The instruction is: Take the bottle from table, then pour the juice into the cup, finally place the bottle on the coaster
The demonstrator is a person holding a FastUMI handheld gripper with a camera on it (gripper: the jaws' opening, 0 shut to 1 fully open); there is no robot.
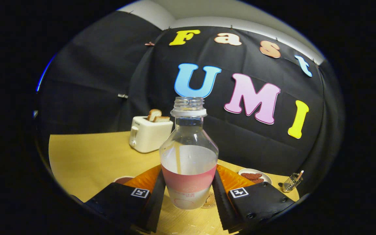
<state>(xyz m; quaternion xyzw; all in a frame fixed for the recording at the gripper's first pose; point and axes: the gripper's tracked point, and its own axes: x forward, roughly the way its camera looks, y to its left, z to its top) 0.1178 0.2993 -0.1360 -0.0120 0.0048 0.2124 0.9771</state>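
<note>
- The bottle (188,156) stands upright between the two fingers of the tongs (188,199), uncapped, its threaded neck bare at the top.
- It is clear plastic with a pink band round its lower body; pale liquid fills it to roughly the shoulder.
- The tongs are closed to the bottle's width: the left finger (157,195) lies against the band on one side, the right finger (222,199) against it on the other, so both press on the bottle.
- The bottle's base shows low between the fingers over the yellow worktop (86,156); whether it rests on the wood or hangs just above it I cannot tell.
- Just behind the base, beside the right finger, a small round coaster (210,200) peeks out, mostly hidden.
- By the left finger's outer side, the rim of a dark round thing (122,179) shows on the worktop; too little is seen to say what it is.
- Beyond the bottle, to its left, a white toaster (148,135) sits with two slices of toast (157,116) standing up out of it.
- To the right, past the right finger, a white plate (264,174) carries reddish-brown pieces, and near it stands a small wire holder (290,182).
</note>
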